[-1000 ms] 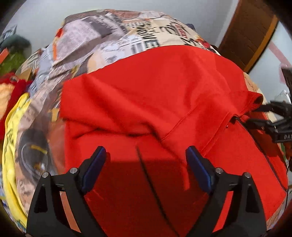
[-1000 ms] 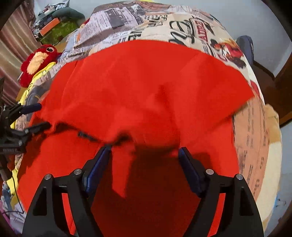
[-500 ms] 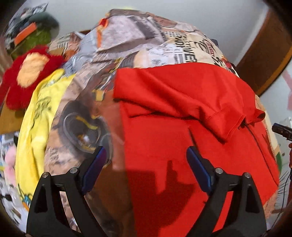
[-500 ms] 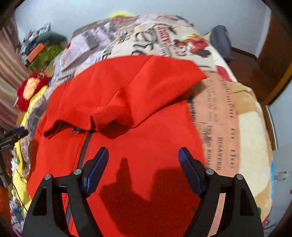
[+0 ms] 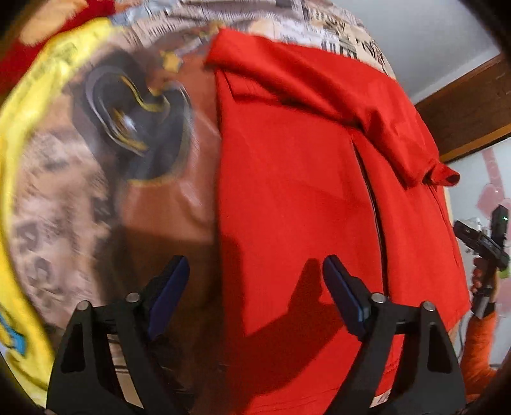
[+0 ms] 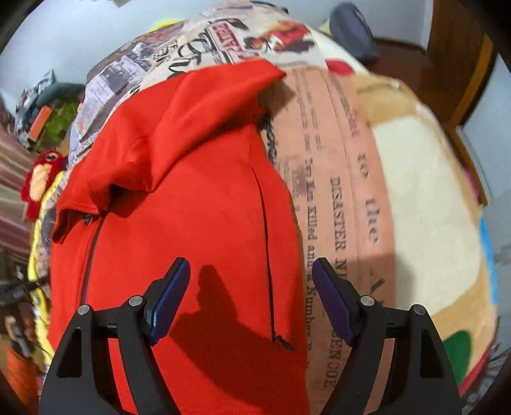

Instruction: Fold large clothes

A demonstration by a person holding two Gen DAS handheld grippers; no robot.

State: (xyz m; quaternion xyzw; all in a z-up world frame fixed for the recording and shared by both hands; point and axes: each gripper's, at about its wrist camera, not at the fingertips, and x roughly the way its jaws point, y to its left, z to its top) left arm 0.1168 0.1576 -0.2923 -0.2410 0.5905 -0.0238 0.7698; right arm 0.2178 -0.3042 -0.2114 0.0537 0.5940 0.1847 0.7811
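A large red zip jacket point(image 5: 297, 191) lies flat on a bed, its top part folded down over the body. My left gripper point(image 5: 255, 284) hangs over the jacket's left edge, one blue pad above the bedspread and one above the red cloth; its jaws are closing with nothing pressed between them. In the right wrist view the same jacket point(image 6: 198, 204) shows a dark pocket zip point(image 6: 268, 258). My right gripper point(image 6: 250, 287) stands open above the jacket's right edge, holding nothing. The right gripper point(image 5: 479, 242) also appears at the far right of the left wrist view.
The bed wears a newspaper-print bedspread point(image 6: 335, 178). A yellow cloth point(image 5: 19, 153) runs along its left side, and a red plush toy point(image 6: 38, 178) lies beyond it. Dark wooden furniture point(image 5: 463, 121) stands at the right, and a blue-grey cushion point(image 6: 351, 28) at the bed's far end.
Both grippers have drawn apart from the jacket's middle to its outer edges, left one leftward, right one rightward. The folded-down top lies where it was laid. The left jaws have narrowed slightly.
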